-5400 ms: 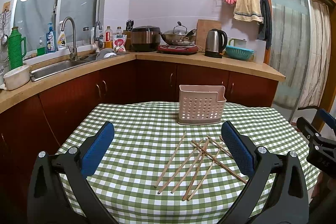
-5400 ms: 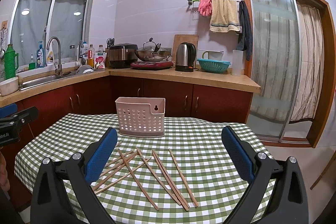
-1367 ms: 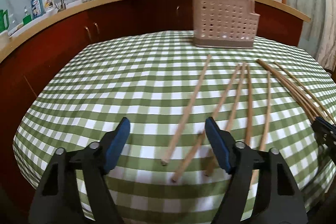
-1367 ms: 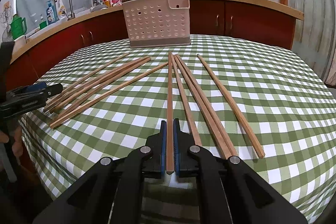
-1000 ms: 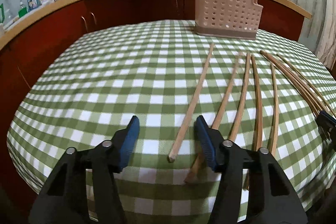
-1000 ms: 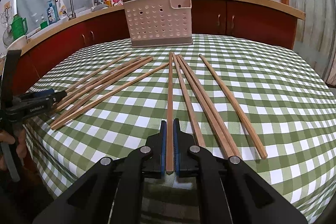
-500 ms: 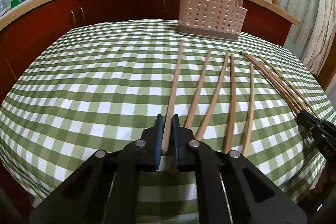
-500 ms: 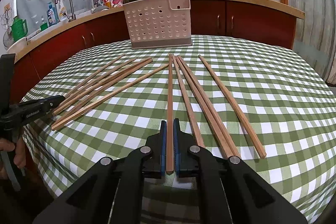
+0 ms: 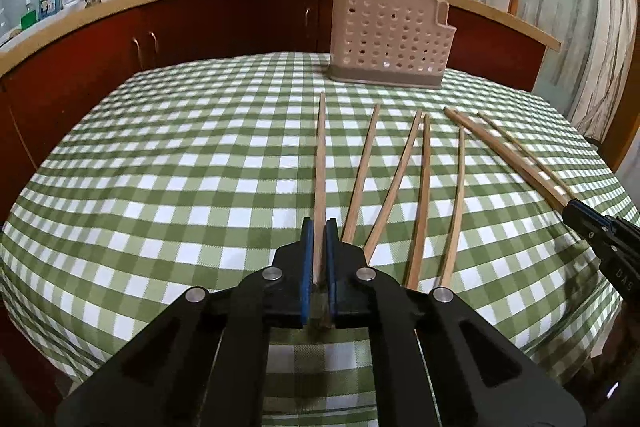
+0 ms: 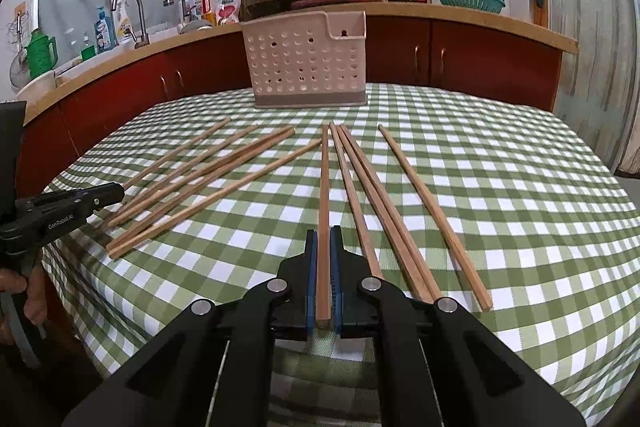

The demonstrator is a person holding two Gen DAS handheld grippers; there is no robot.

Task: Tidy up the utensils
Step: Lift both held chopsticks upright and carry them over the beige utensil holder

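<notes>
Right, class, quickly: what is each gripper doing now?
Left gripper: shut on a chopstick.
Right gripper: shut on another chopstick.

black plastic gripper frames; blue pads; silver screws; white lettering on one side

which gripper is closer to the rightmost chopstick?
Right: the right gripper sits a few sticks left of the rightmost chopstick; the left gripper is at the spread's far left edge.

Both wrist views look low and close across the checked table toward the pale rack.
</notes>
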